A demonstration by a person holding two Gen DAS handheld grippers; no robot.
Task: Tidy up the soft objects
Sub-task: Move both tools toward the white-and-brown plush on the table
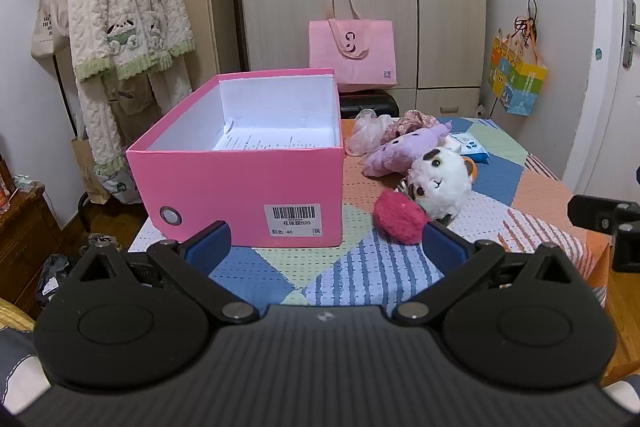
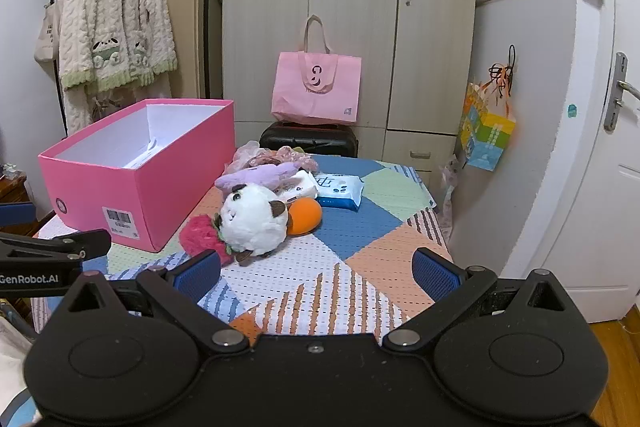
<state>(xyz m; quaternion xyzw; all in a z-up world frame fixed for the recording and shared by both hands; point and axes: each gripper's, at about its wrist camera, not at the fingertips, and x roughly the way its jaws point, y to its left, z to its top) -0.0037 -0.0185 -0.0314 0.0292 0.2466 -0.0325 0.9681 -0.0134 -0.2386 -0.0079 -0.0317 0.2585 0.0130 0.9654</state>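
An open pink box (image 1: 240,171) (image 2: 132,187) with a white inside stands on the patterned table; only a printed sheet shows in it. To its right lies a pile of soft things: a magenta fuzzy ball (image 1: 400,219) (image 2: 200,233), a white plush animal (image 1: 440,183) (image 2: 254,219), a purple plush (image 1: 400,151) (image 2: 260,173), floral fabric (image 1: 416,121) (image 2: 280,155) and an orange soft ball (image 2: 305,215). My left gripper (image 1: 326,247) is open, low before the box and the magenta ball. My right gripper (image 2: 316,271) is open over bare tablecloth, nearer than the plush pile.
A blue-and-white wipes pack (image 2: 340,191) (image 1: 472,145) lies behind the plush toys. A pink tote bag (image 1: 352,51) (image 2: 316,89) sits on a black case beyond the table, before a wardrobe. A robe (image 1: 124,11) hangs at left. A door (image 2: 600,147) is at right.
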